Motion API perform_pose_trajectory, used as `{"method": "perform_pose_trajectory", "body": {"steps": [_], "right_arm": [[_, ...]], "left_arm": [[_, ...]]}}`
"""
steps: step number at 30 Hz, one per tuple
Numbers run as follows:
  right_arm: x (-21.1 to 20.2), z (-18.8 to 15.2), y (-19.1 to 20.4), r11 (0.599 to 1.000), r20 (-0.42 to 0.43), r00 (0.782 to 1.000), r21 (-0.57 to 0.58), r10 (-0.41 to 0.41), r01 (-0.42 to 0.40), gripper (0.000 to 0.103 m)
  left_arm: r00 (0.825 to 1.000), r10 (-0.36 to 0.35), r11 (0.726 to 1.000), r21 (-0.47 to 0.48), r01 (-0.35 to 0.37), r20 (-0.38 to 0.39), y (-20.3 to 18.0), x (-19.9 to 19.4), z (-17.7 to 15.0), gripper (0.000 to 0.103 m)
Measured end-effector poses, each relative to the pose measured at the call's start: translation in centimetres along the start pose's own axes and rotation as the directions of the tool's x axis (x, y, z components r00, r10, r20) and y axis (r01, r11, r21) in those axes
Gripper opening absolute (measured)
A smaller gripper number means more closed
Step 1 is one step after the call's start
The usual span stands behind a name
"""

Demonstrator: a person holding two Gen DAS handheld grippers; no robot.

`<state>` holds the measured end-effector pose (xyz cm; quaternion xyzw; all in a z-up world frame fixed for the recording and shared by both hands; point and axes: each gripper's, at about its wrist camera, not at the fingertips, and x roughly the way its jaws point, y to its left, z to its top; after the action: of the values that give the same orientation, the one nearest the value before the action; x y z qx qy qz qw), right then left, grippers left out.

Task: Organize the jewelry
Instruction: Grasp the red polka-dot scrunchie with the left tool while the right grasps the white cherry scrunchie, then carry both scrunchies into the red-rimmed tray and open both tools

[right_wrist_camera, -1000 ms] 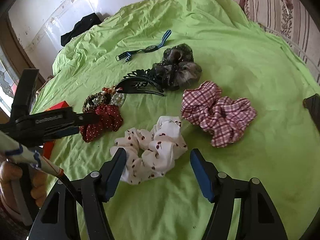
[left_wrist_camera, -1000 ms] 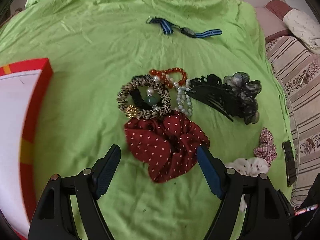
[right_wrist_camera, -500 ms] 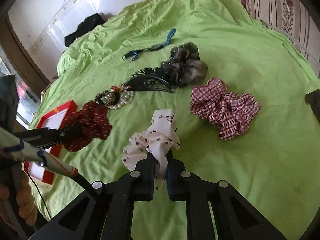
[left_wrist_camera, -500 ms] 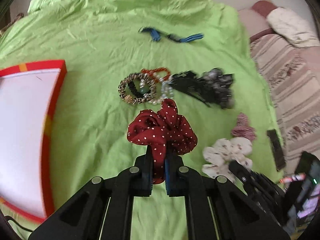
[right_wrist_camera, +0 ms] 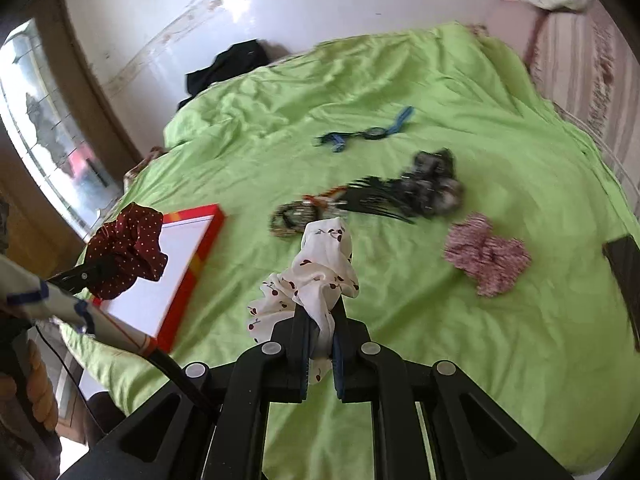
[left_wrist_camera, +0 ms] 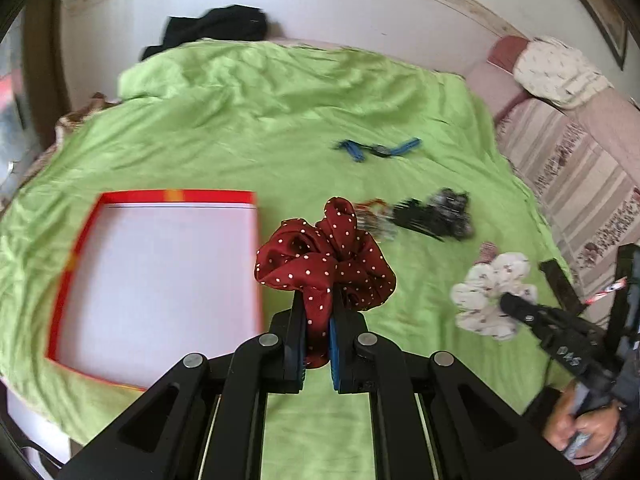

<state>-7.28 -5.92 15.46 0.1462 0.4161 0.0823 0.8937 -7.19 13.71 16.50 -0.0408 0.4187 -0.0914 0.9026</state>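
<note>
My left gripper (left_wrist_camera: 318,308) is shut on a dark red scrunchie with white dots (left_wrist_camera: 324,256), held up off the green bedspread beside a red-rimmed box with a white inside (left_wrist_camera: 160,276). The right wrist view shows that scrunchie (right_wrist_camera: 126,250) hanging over the box's (right_wrist_camera: 180,264) near corner. My right gripper (right_wrist_camera: 320,316) is shut on a white scrunchie with a cherry print (right_wrist_camera: 320,268), also lifted; the left wrist view shows it (left_wrist_camera: 492,292) at the right. On the bed lie a pink checked scrunchie (right_wrist_camera: 486,254), bead bracelets with a leopard-print tie (right_wrist_camera: 296,214), a black comb clip with a grey bow (right_wrist_camera: 416,192) and a blue-strapped watch (right_wrist_camera: 368,132).
The green bedspread (left_wrist_camera: 280,112) covers the bed up to a white wall. Black cloth (left_wrist_camera: 216,28) lies at the far edge. A striped sofa or mattress (left_wrist_camera: 580,176) runs along the right. A dark flat phone-like object (right_wrist_camera: 624,268) rests at the right edge. A person's hand (left_wrist_camera: 576,432) grips the right handle.
Both grippers went from open around their scrunchies to shut on them, then lifted them off the bed. The left one swung toward the red box, which is now in full view.
</note>
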Motion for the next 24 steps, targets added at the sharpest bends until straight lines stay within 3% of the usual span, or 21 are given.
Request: {"method": "perform_pose_trajectory", "body": {"steps": [7,12,18,24], "right_arm": [[2.7,1.6,5.9,0.994,-0.06,0.995,-0.062,0.081,-0.084,0.01],[5.4,2.4,10.1,0.983,-0.119,0.983,-0.101,0.139,-0.152,0.01],[8.7,0.9,14.7,0.963,-0.2,0.957,-0.129,0.21,-0.238,0.01],[12.0,-1.6,18.6,0.945,-0.292,0.93,-0.171,0.222,-0.279,0.01]], "left_arm": [[0.994,0.111,0.992,-0.057,-0.112,-0.015,7.3,-0.6,0.2,0.008],[0.98,0.196,0.976,-0.086,-0.199,-0.038,11.8,0.2,-0.2,0.008],[0.952,0.286,0.945,-0.13,-0.299,-0.11,16.6,1.5,-1.9,0.009],[0.928,0.308,0.924,-0.168,-0.345,-0.209,20.4,2.6,-4.1,0.009]]}}
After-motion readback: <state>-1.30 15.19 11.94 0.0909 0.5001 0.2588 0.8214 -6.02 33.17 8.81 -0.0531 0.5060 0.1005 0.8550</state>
